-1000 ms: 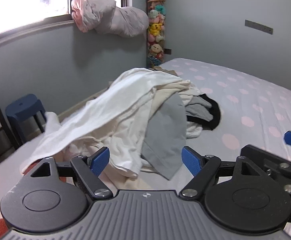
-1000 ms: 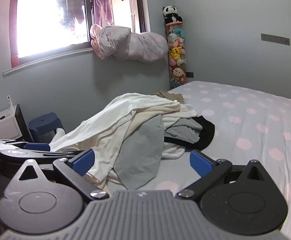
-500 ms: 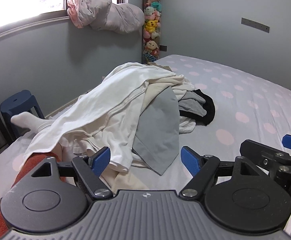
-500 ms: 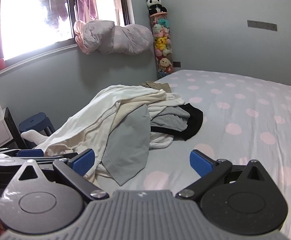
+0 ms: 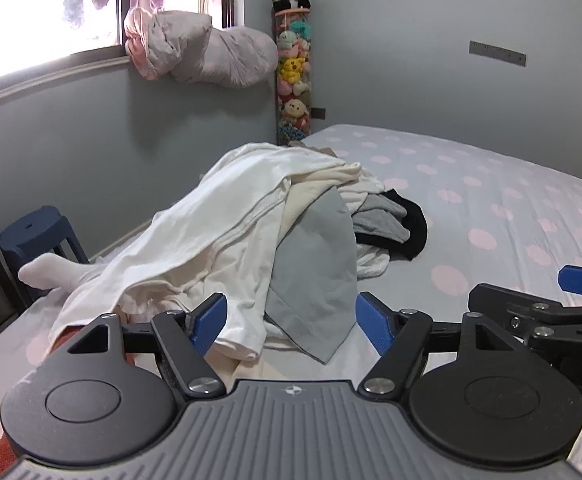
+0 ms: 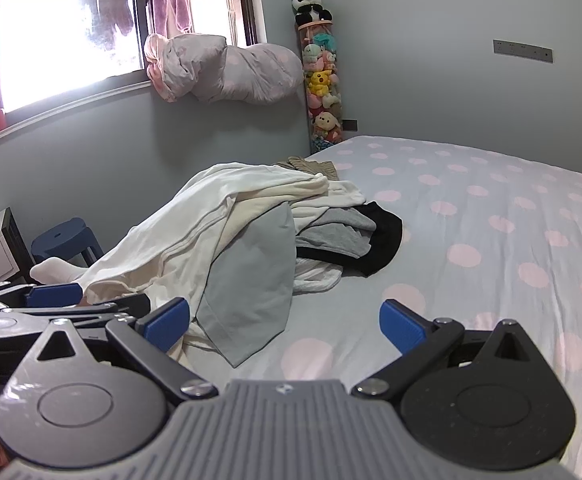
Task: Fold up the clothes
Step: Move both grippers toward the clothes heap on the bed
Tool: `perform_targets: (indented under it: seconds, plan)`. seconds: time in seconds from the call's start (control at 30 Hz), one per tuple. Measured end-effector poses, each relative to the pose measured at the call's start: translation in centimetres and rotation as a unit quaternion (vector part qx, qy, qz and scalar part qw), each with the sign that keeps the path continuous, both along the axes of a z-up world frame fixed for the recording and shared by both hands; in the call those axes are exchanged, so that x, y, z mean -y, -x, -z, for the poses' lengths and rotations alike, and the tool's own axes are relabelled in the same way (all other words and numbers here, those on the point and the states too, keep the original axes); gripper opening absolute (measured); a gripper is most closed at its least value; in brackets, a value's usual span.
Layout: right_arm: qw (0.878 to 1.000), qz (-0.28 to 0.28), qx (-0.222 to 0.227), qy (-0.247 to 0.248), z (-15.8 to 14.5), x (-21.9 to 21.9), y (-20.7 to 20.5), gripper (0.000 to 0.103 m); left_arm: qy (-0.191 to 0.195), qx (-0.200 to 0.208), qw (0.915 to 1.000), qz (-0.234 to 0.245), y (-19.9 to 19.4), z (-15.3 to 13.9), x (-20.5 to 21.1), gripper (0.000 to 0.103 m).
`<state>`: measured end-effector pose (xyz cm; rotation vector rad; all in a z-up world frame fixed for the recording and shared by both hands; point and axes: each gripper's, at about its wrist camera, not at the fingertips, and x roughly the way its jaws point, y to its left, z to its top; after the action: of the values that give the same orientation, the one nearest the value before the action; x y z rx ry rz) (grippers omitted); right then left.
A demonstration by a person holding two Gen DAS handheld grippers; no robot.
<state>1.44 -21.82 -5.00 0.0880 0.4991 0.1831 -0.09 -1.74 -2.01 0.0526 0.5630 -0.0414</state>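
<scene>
A heap of clothes (image 5: 251,216) lies on the bed (image 5: 491,208): white and cream garments on top, a light grey piece (image 5: 315,280) hanging toward me, darker grey and black items (image 5: 407,224) at its right. The heap also shows in the right wrist view (image 6: 247,216). My left gripper (image 5: 291,320) is open and empty, just short of the heap's near edge. My right gripper (image 6: 285,320) is open and empty, near the grey piece (image 6: 251,284). The right gripper also appears at the right edge of the left wrist view (image 5: 551,308).
A person's leg in a white sock (image 5: 51,274) sticks out from under the heap at left. A blue stool (image 5: 35,232) stands beside the bed. A rolled duvet (image 5: 203,54) rests on the window sill. A tube of plush toys (image 5: 293,68) stands in the corner.
Both grippers have drawn back and risen a little, so the heap sits lower and farther in view. Both stay open. The clothes have not moved.
</scene>
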Motion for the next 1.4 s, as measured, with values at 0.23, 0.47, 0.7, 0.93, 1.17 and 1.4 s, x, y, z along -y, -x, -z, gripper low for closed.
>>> perform_targets:
  seconds: [0.23, 0.47, 0.7, 0.93, 1.17, 1.4]
  plan:
    - [1.0, 0.004, 0.0, -0.001, 0.3, 0.2, 0.1, 0.102, 0.0, 0.001, 1.0, 0.008, 0.0, 0.0, 0.0, 0.071]
    - [1.0, 0.004, 0.001, -0.002, 0.7, 0.3, 0.1, 0.102, -0.001, 0.0, 1.0, 0.009, -0.1, 0.1, 0.0, 0.071]
    - [1.0, 0.005, 0.003, 0.002, 1.3, 0.3, 0.0, 0.102, -0.004, -0.005, 0.9999, 0.01, -0.2, 0.4, 0.0, 0.071]
    - [1.0, 0.004, 0.011, 0.012, 1.8, -0.2, -0.3, 0.102, -0.008, -0.013, 0.9999, 0.005, -0.5, 1.0, -0.2, 0.07]
    - [1.0, 0.001, 0.0, 0.017, 2.5, -0.8, -1.4, 0.102, -0.008, -0.028, 0.9996, -0.005, -1.2, 1.8, -0.8, 0.07]
    - [0.999, -0.011, -0.016, 0.026, 3.1, -1.9, -2.9, 0.102, 0.001, -0.044, 0.999, -0.012, -2.8, 2.5, -1.7, 0.07]
